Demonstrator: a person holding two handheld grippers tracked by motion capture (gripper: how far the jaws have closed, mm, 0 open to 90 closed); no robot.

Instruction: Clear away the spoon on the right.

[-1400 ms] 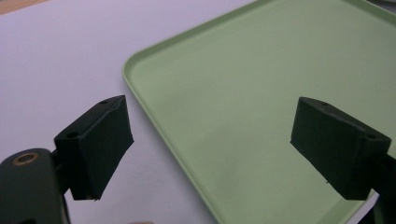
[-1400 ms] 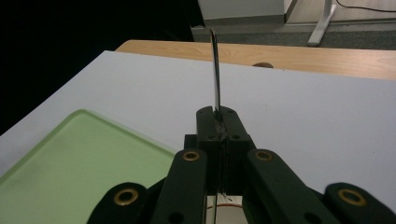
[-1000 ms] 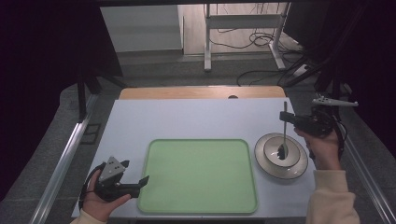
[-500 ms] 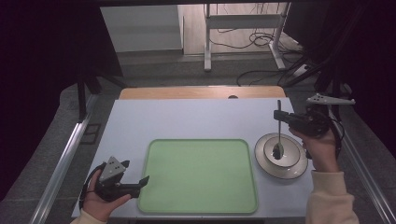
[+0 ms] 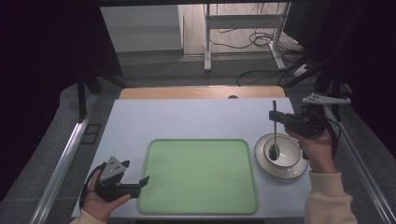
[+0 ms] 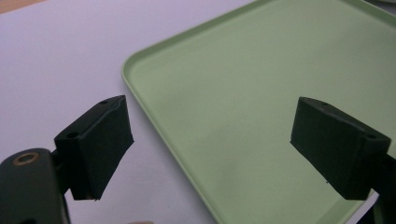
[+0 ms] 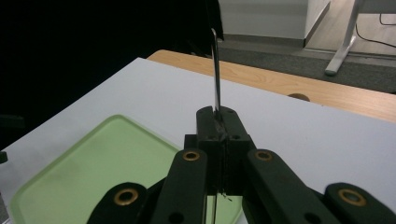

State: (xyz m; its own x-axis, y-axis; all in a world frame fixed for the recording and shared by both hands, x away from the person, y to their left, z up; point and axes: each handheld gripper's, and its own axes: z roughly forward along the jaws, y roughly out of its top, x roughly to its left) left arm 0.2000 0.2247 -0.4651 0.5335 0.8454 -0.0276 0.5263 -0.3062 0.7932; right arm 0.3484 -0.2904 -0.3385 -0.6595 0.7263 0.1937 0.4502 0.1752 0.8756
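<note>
A metal spoon (image 5: 274,133) stands nearly upright, its handle pinched in my right gripper (image 5: 275,116) and its bowl end down inside a shallow round dish (image 5: 292,168) at the table's right. Whether it touches the dish I cannot tell. In the right gripper view the jaws are shut on the spoon handle (image 7: 215,70), which rises above my right gripper (image 7: 219,123). A pale green tray (image 5: 198,186) lies in the middle of the table. My left gripper (image 5: 142,181) rests at the tray's front left corner, open and holding nothing. In its own view my left gripper (image 6: 219,149) spans the tray's edge (image 6: 154,107).
The white tabletop (image 5: 187,121) has free room behind the tray, and a wooden strip (image 5: 201,92) runs along its far edge. Metal rails flank the table on both sides. Desk legs and cables stand on the floor beyond.
My right gripper has shifted slightly left and away with the spoon, whose bowl end stays over the dish. The left gripper has not moved.
</note>
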